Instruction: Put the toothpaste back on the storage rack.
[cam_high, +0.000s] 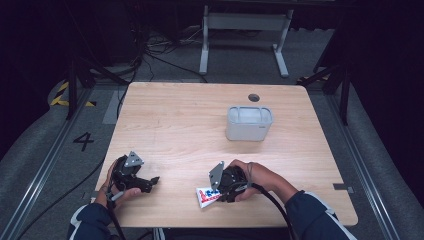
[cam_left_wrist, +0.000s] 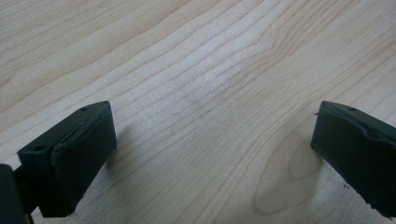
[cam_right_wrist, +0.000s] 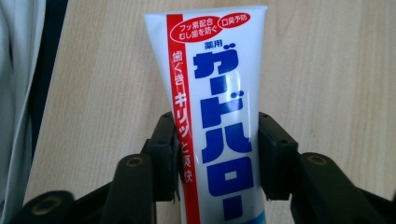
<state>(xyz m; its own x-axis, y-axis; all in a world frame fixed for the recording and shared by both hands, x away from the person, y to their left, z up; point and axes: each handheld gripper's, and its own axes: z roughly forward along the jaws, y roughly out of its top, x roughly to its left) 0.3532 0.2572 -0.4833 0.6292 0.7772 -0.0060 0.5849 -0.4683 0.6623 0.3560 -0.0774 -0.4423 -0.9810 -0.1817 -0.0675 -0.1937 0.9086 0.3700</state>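
While the left gripper (cam_high: 150, 182) rests near the front left edge of the pale wooden table (cam_high: 185, 120), its jaws spread wide over bare wood, the right gripper (cam_right_wrist: 215, 154) is clamped on a white plastic toothpaste tube with red and blue lettering (cam_right_wrist: 215, 93). That tube lies at the table's front edge, near the middle. Farther back and to the right stands a translucent grey plastic container (cam_high: 249, 123), well apart from both grippers.

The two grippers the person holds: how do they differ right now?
The right gripper has its fingers closed on a white toothpaste tube; the left gripper has fingers spread wide with bare table between them. In the high view, the right points toward the person, the left toward the table's middle. Both are black and hand-held near the front edge.
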